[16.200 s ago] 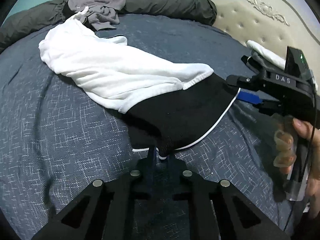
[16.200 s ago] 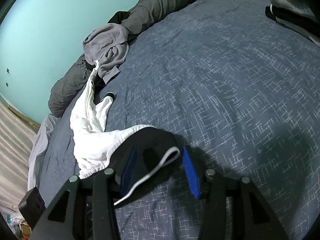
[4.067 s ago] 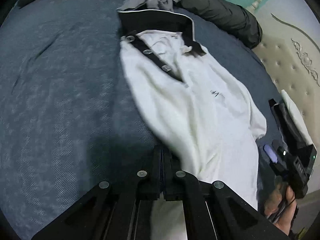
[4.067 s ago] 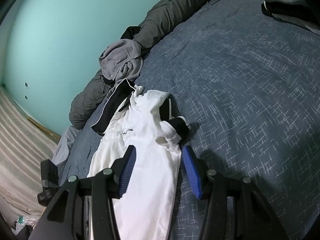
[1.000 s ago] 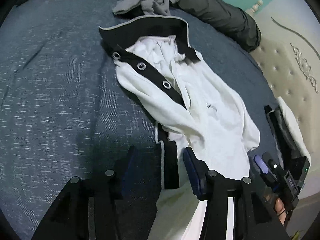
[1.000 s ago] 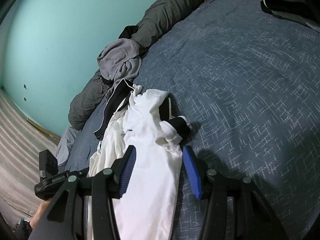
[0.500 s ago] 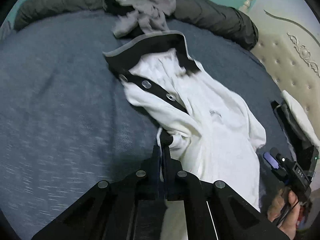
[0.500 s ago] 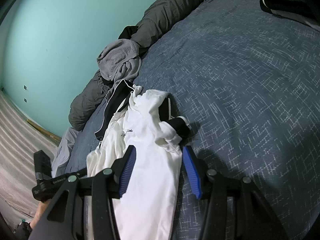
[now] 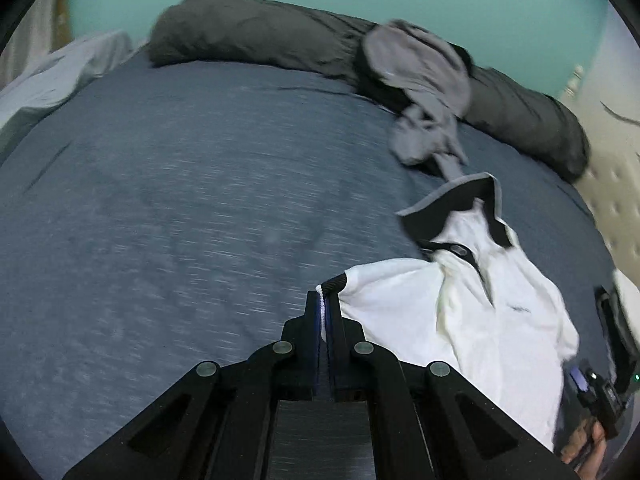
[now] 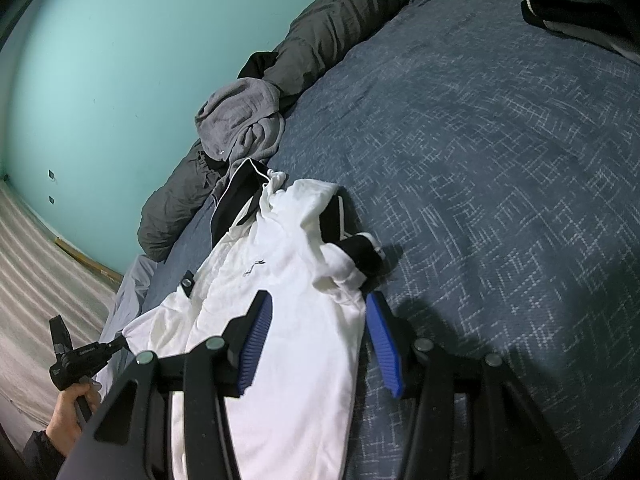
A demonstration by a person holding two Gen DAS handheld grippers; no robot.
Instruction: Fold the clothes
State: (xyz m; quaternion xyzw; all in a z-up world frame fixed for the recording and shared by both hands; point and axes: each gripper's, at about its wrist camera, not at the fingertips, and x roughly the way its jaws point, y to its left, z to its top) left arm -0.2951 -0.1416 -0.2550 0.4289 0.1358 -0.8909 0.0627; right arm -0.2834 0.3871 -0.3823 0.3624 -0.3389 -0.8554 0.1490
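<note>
left wrist view: the left tongs (image 9: 326, 312) are pinched fully together on the black-trimmed cuff of the white polo shirt (image 9: 480, 320), with that sleeve drawn out taut toward the camera above the blue bed (image 9: 180, 200). the rest of the shirt lies rumpled to the right, its black collar (image 9: 452, 204) turned up and the button placket crooked. beyond it a grey garment (image 9: 424, 92) sits in a heap against a dark rolled duvet (image 9: 260, 36). the right tongs (image 9: 600, 392) show at the far right edge, in a hand.

right wrist view: the right tongs (image 10: 316, 340) stand about half open, hovering with the white shirt body (image 10: 288, 280) under and between the blue pads (image 10: 256, 340); i cannot see them pressing the cloth, so i judge nothing is gripped. the other sleeve is bunched at the shirt's right side, its black cuff (image 10: 360, 252) showing. the left tongs (image 10: 80, 360) appear low at the left, holding the shirt's edge.

progress, as i judge it: early. the shirt is face up but wrinkled, no fold is laid in it yet, and the grey garment (image 10: 240, 120) is untouched. spreading, sleeve folds and halving all remain.
</note>
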